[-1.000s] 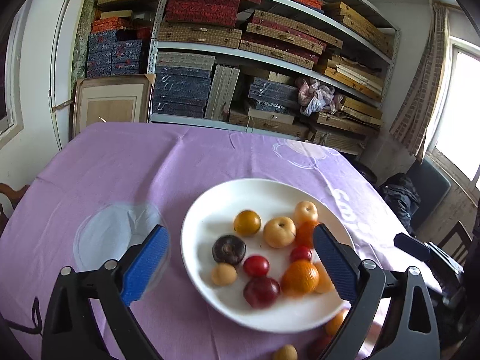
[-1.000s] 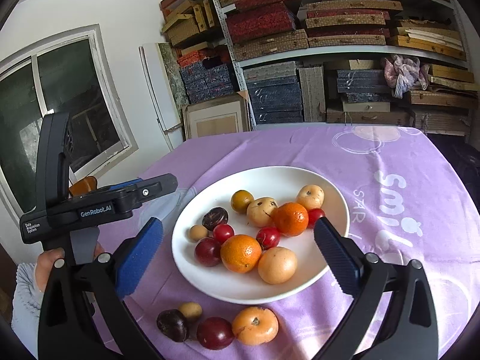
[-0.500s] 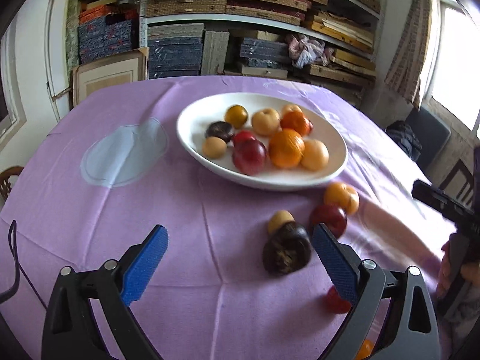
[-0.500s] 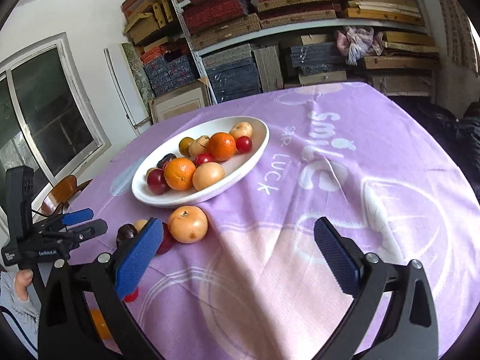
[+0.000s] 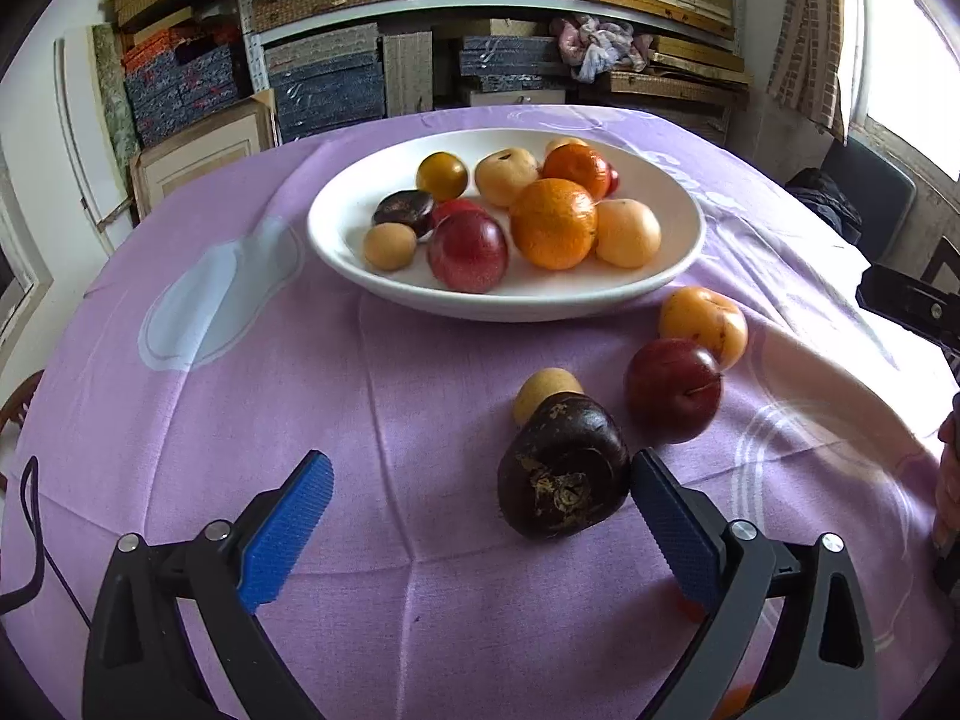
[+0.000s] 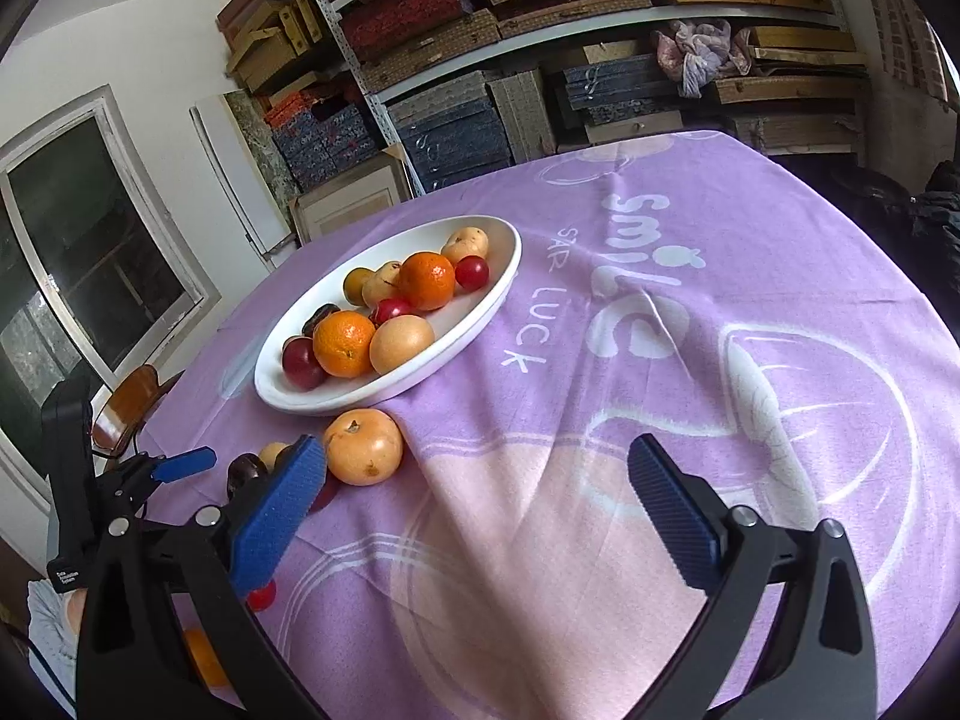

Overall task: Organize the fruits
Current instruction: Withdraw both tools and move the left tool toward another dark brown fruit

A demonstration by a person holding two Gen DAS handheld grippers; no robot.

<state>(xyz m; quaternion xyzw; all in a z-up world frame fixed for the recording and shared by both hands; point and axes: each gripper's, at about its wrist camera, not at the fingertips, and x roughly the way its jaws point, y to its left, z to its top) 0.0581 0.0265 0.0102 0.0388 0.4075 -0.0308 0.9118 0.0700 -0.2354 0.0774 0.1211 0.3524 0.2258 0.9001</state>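
— Covering the whole table is a purple cloth (image 5: 252, 420); on it sits the white plate (image 5: 678, 240), already loaded with oranges, plums and pale fruit. What's in hand?

— Gathering the strays, I'd judge. Four lie on the cloth in front of the plate: an orange-yellow fruit (image 5: 703, 324), a red plum (image 5: 673, 397), a dark mangosteen-like fruit (image 5: 564, 483) and a small tan fruit (image 5: 543, 393) half hidden behind it.

— And the grippers?

— The left gripper (image 5: 474, 516) has its fingers spread wide, the dark fruit just inside the right finger, possibly touching. The right gripper (image 6: 477, 489) is likewise spread, over bare cloth, holding nothing.

— Next?

— Centre the left on the dark fruit, close, lift to the plate.
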